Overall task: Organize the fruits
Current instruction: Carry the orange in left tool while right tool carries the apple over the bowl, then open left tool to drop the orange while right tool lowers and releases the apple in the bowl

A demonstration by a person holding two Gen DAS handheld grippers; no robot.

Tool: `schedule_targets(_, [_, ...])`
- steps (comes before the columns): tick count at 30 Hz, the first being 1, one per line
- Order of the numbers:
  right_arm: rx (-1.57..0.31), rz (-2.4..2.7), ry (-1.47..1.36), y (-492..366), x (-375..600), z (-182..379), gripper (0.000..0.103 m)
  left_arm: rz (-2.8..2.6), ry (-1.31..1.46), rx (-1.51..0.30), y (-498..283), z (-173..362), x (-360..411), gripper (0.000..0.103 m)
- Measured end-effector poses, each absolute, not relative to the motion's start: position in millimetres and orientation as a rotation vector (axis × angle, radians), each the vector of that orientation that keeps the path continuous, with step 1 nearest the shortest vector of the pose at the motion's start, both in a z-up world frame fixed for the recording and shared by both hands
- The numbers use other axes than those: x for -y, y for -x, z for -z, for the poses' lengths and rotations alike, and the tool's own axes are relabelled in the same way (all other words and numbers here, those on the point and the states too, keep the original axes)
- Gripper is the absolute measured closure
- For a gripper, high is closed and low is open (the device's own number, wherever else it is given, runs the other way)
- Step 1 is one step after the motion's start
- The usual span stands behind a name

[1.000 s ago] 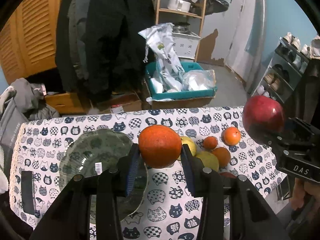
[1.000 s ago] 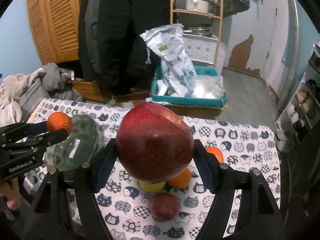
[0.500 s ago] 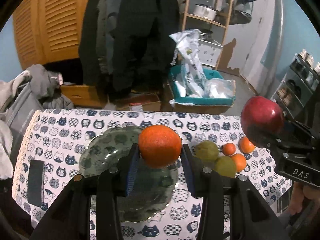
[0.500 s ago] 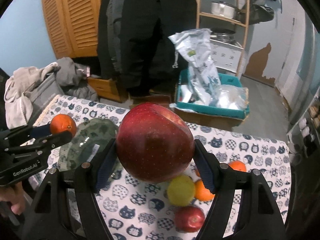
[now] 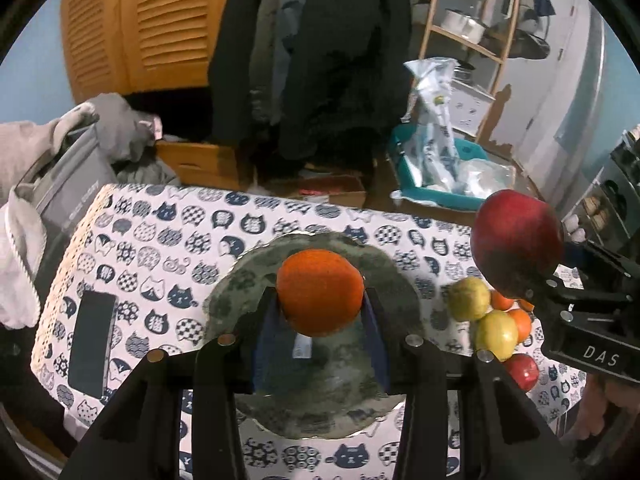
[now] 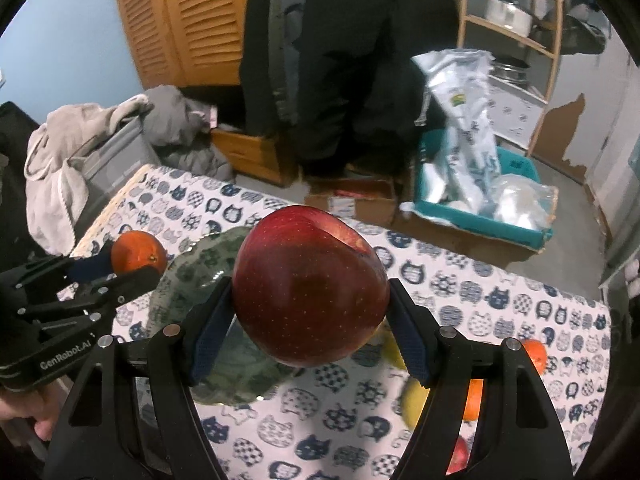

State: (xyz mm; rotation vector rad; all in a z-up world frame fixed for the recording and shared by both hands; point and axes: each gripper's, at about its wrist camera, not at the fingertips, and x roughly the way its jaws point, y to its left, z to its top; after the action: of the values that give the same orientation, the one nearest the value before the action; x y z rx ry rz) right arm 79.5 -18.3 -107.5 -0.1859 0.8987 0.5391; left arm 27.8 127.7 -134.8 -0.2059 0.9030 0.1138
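Note:
My left gripper [image 5: 320,312] is shut on an orange [image 5: 320,292] and hangs above the mottled green plate [image 5: 384,412] on the cat-print tablecloth. In the right wrist view that orange [image 6: 138,251] shows at the left, over the plate's [image 6: 188,272] far rim. My right gripper [image 6: 310,320] is shut on a big red apple [image 6: 310,288], held above the plate's right edge; the same apple [image 5: 516,244] appears at the right of the left wrist view. Loose fruit lies right of the plate: two yellow-green ones [image 5: 470,298], small oranges [image 5: 522,322] and a small red apple [image 5: 522,372].
A black phone [image 5: 90,344] lies flat near the table's left edge. Behind the table stand cardboard boxes [image 5: 336,190], a teal bin [image 5: 440,192] with bags, hanging dark coats and a wooden shelf. Grey clothes and a bag [image 5: 60,184] pile up at the left.
Both grippers have moved left with their fruit. The orange now hangs over the plate's middle instead of right of it, and the red apple has come over the plate's right edge.

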Motion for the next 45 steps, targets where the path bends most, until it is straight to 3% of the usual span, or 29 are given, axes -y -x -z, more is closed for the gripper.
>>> schedule_targets(23, [-1.108,-0.604,0.234,-101,-49,197,0.028,-0.151,0.293,-1.145,-47,237,-169,0.060])
schedule_targets(43, [-1.213,-0.603,0.238,-107,-51,232,0.028,-0.158,0.341,-1.268,-51,281,-178,0.059])
schedule_targets(45, [-1.219,-0.604,0.233,-108,-51,233,0.028,-0.155,0.342,-1.259,-52,280,-178,0.045])
